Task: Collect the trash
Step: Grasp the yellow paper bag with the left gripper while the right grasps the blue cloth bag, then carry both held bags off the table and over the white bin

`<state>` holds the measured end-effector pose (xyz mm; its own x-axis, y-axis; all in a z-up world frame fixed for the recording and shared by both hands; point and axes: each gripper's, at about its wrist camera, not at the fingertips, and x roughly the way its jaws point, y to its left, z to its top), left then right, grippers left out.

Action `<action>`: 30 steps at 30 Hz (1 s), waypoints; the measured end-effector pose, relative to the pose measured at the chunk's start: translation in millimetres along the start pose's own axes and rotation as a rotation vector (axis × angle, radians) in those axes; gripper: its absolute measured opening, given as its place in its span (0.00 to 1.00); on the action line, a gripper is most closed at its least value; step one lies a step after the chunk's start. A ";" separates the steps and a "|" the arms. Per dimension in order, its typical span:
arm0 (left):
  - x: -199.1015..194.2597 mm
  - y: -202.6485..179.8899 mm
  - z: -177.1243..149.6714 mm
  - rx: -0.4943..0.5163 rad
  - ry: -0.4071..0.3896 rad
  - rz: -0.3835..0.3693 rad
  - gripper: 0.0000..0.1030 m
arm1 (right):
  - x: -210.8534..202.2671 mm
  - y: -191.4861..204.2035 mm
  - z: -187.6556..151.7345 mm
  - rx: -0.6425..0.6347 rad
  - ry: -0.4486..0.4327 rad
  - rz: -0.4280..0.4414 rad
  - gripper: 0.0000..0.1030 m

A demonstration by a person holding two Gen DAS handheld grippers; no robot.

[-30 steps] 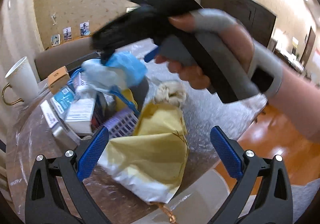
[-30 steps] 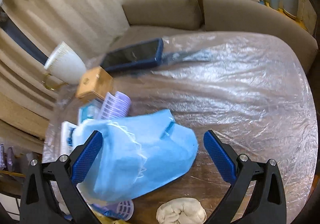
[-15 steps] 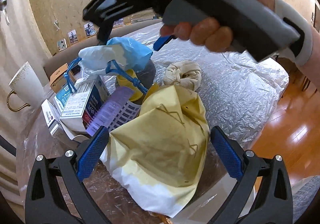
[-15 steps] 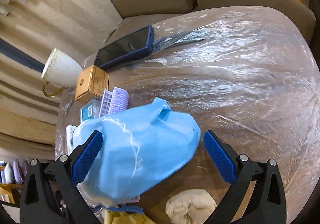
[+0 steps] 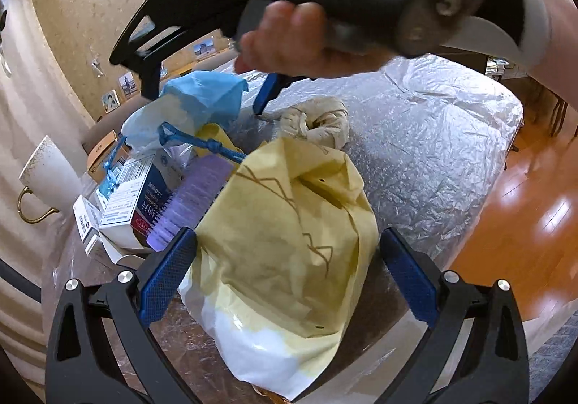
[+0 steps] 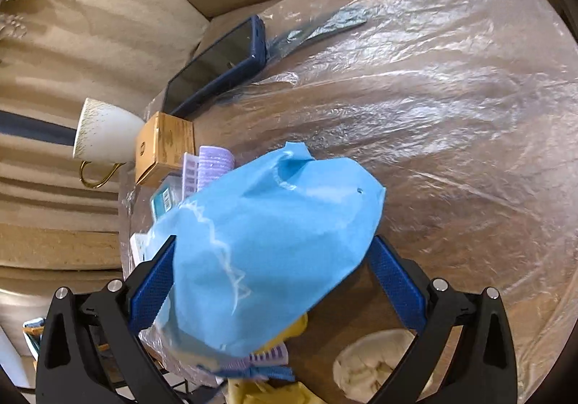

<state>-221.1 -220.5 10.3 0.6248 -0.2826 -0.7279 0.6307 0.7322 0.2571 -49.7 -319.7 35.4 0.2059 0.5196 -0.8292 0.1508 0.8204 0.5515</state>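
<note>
While the yellow bag (image 5: 289, 241) is sitting on the surface (image 5: 433, 151), your left tool (image 5: 289, 270) is closing around it, pads apart from it; your right tool (image 6: 274, 281) is closing around the blue bag (image 6: 267, 259), not yet gripping.

white medicine box (image 5: 139, 201) with barcode, chinese characters, "sodium", "220", most print too small to read
</note>
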 end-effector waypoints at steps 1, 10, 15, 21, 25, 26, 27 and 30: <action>-1.0 -0.7 -0.5 0.007 -0.007 0.001 0.93 | 1.0 1.9 0.4 -0.005 0.002 0.008 0.88; -13.2 1.7 -3.1 0.014 -0.042 -0.024 0.69 | -12.6 -4.2 -7.4 0.025 -0.042 0.159 0.63; -26.1 15.0 -6.1 -0.075 -0.072 -0.097 0.63 | -41.9 -9.0 -12.9 0.023 -0.131 0.199 0.63; -34.3 34.2 -6.5 -0.166 -0.085 -0.147 0.60 | -85.9 -12.3 -28.9 -0.034 -0.258 0.167 0.63; -44.0 44.9 -7.6 -0.244 -0.108 -0.204 0.59 | -120.0 -21.9 -44.1 -0.064 -0.352 0.147 0.63; -45.7 45.3 -7.3 -0.256 -0.114 -0.207 0.59 | -126.1 -24.7 -48.5 -0.066 -0.367 0.146 0.63; -50.2 47.9 -5.7 -0.279 -0.127 -0.211 0.59 | -130.8 -26.6 -51.1 -0.070 -0.377 0.146 0.63; -60.1 55.0 -4.8 -0.344 -0.149 -0.236 0.59 | -148.4 -34.8 -66.4 -0.088 -0.407 0.130 0.63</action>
<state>-226.2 -160.3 65.1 0.5574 -0.5343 -0.6354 0.5895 0.7937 -0.1502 -149.8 -409.5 133.2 0.5852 0.4982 -0.6398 0.0185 0.7806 0.6247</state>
